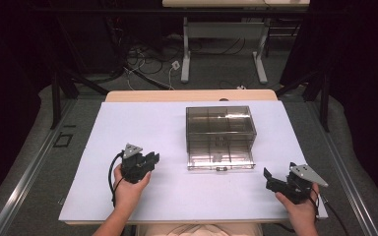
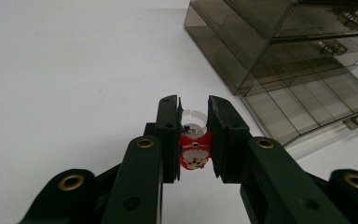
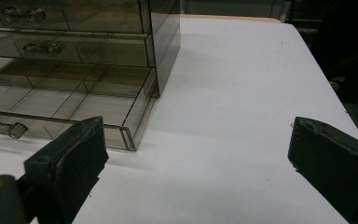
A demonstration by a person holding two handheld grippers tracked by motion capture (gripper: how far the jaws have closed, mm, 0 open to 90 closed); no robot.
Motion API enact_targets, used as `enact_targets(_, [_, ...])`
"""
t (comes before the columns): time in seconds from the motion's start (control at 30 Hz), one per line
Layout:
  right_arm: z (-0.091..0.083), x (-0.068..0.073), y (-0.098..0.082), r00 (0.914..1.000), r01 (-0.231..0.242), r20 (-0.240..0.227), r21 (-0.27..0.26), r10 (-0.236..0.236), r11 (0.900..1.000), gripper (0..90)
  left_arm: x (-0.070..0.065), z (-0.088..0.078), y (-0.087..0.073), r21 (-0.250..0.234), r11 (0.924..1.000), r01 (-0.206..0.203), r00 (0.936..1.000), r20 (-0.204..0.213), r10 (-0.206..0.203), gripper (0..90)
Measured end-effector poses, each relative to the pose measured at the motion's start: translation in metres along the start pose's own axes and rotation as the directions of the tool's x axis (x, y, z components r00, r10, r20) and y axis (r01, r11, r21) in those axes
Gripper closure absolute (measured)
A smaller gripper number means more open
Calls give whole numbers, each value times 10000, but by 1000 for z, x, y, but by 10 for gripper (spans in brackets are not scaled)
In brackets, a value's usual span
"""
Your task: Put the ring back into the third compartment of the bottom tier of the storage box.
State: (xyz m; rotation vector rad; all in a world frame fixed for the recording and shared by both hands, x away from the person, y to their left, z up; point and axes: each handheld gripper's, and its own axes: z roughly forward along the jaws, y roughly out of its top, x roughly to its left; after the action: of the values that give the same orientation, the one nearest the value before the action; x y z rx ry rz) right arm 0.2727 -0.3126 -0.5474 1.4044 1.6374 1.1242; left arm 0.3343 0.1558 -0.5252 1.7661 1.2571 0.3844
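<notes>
A smoky clear drawer box point(image 1: 220, 137), bottom drawer pulled out, is seen mid-worktop. Left of it, a tiny red Santa ring point(image 2: 195, 150), judged light, hard and slippery, is pinched between the left gripper's point(image 1: 153, 159) jaws; the right gripper point(image 1: 267, 176) is spread wide, empty.

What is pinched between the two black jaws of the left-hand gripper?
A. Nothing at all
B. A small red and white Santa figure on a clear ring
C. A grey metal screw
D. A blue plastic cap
B: in the left gripper view, the left gripper has its jaws closed on a small red and white Santa figure on a clear ring.
</notes>
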Motion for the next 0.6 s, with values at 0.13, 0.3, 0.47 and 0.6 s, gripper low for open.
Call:
enact_targets(0.13, [0,0,1,10000,25,-19,73,-25,10000,41,-5,2,4,-35,10000,-52,9999,88,52,745])
enact_targets(0.3, [0,0,0,10000,53,-41,78,-52,10000,42,-9,5,10,-75,10000,-57,9996,266,59,745])
enact_targets(0.47, [0,0,0,10000,13,-17,69,-13,10000,43,-16,8,18,-44,9999,-128,9988,468,129,745])
enact_targets(0.6, [0,0,0,10000,19,-37,105,-18,9999,43,-22,10,25,-39,9994,-345,9979,556,347,745])
